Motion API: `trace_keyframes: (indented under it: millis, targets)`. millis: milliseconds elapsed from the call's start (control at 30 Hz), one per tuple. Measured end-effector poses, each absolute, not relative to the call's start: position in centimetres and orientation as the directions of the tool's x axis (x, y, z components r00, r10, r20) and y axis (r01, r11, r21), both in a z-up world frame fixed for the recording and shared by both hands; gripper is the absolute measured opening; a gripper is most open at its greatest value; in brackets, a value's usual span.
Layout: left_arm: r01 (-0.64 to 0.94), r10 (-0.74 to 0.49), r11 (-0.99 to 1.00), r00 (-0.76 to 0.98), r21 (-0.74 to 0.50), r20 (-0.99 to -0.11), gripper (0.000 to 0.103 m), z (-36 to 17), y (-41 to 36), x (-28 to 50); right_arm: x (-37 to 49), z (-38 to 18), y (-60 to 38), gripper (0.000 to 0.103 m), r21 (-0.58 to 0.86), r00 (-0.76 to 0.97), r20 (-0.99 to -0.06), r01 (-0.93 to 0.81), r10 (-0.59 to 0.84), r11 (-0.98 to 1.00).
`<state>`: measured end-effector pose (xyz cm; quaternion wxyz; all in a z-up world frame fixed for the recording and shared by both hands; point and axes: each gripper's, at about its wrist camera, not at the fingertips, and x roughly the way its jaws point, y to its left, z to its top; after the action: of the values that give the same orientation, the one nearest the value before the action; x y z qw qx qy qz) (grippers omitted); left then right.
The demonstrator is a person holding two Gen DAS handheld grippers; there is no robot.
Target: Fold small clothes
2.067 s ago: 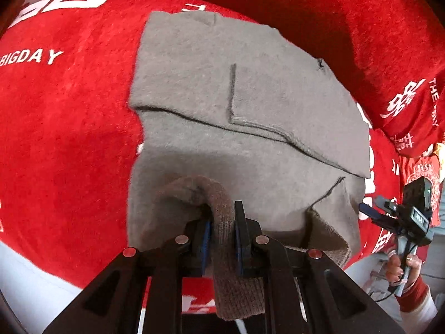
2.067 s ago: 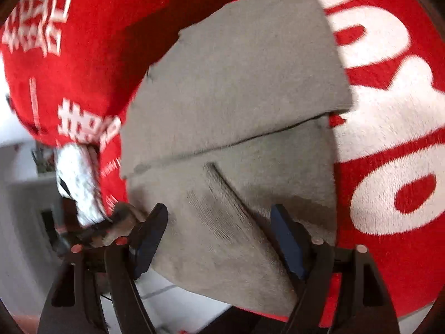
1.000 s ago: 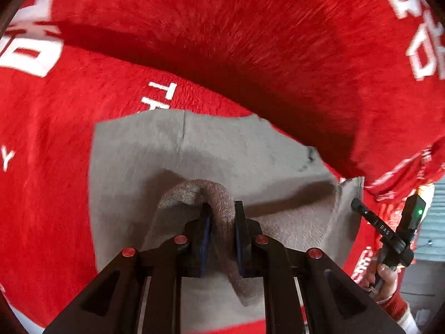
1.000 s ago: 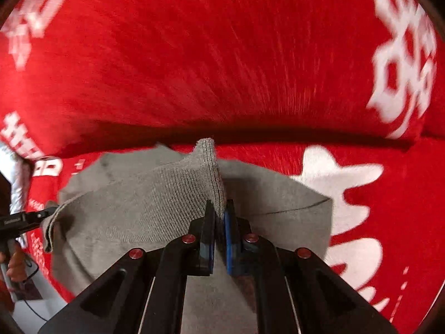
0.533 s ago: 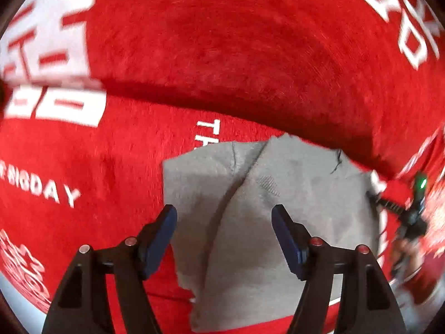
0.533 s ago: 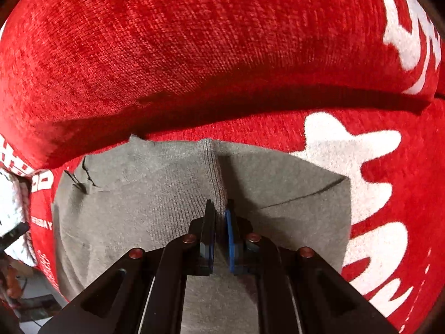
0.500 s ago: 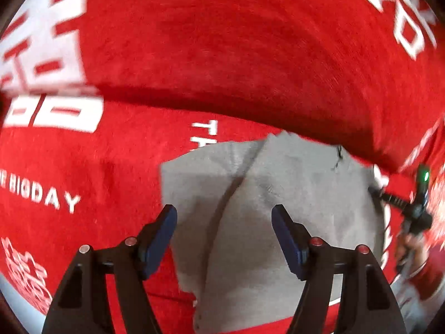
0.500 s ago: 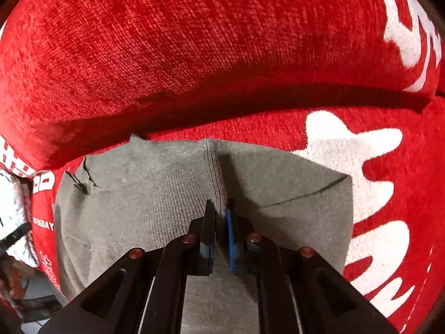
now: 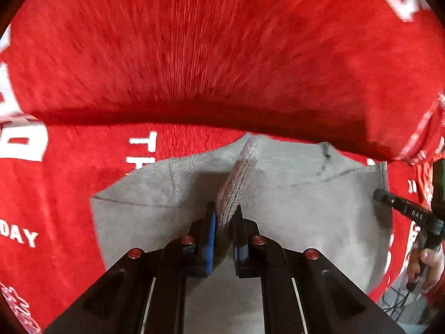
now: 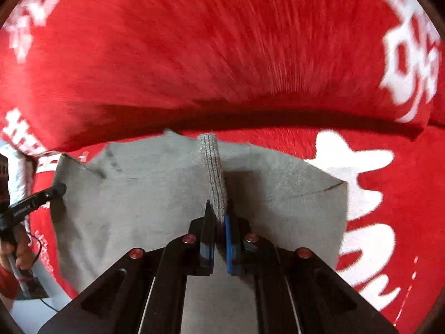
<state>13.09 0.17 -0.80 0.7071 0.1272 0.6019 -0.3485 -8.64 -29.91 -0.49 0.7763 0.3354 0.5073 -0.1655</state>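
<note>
A small grey knit garment [image 9: 306, 208] lies folded on a red cover with white lettering [image 9: 194, 55]. My left gripper [image 9: 224, 214] is shut on a ribbed edge of the garment, which stands up between its pads. My right gripper [image 10: 219, 213] is shut on another ribbed edge of the same garment [image 10: 139, 194], also raised between its pads. Each gripper shows at the side of the other's view, the right one [image 9: 411, 217] and the left one [image 10: 27, 203].
The red cover rises into a raised back part [image 10: 222, 55] just beyond the garment, with a dark crease [image 10: 278, 117] between. A gloveless hand [image 9: 428, 264] holds the right gripper's handle. Pale floor [image 10: 33, 314] shows at the lower left.
My left gripper was open over the folded garment half a second ago and is now shut on its ribbed edge. My right gripper has stayed shut on its edge. Both views are blurred by motion.
</note>
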Motion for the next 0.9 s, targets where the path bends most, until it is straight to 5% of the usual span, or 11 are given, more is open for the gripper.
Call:
trace_keyframes:
  millis: [267, 567, 700, 900]
  targets:
    - [0.63, -0.452, 0.719, 0.101, -0.295, -0.886, 0.009, 6.0, 3.1, 13.0, -10.7, 5.5, -30.4, 0.006, 0.365, 0.52, -0.854, 0.577, 0.017, 0.731]
    - [0.571, -0.193, 0.816, 0.126, -0.088, -0.973, 0.01, -6.3, 0.0, 15.2, -6.9, -5.9, -32.3, 0.009, 0.315, 0.372, -0.926, 0.669, 0.065, 0.673]
    - [0.577, -0.171, 0.816, 0.185, -0.034, -0.968, 0.016, -5.6, 0.3, 14.7, -7.8, -4.8, -32.4, 0.027, 0.263, 0.334, -0.942, 0.706, 0.018, 0.658]
    - [0.549, -0.098, 0.834, 0.251, 0.058, -0.963, 0.017, -2.1, 2.8, 15.4, -10.6, -1.5, -32.7, 0.028, 0.285, 0.354, -0.935, 0.735, 0.01, 0.616]
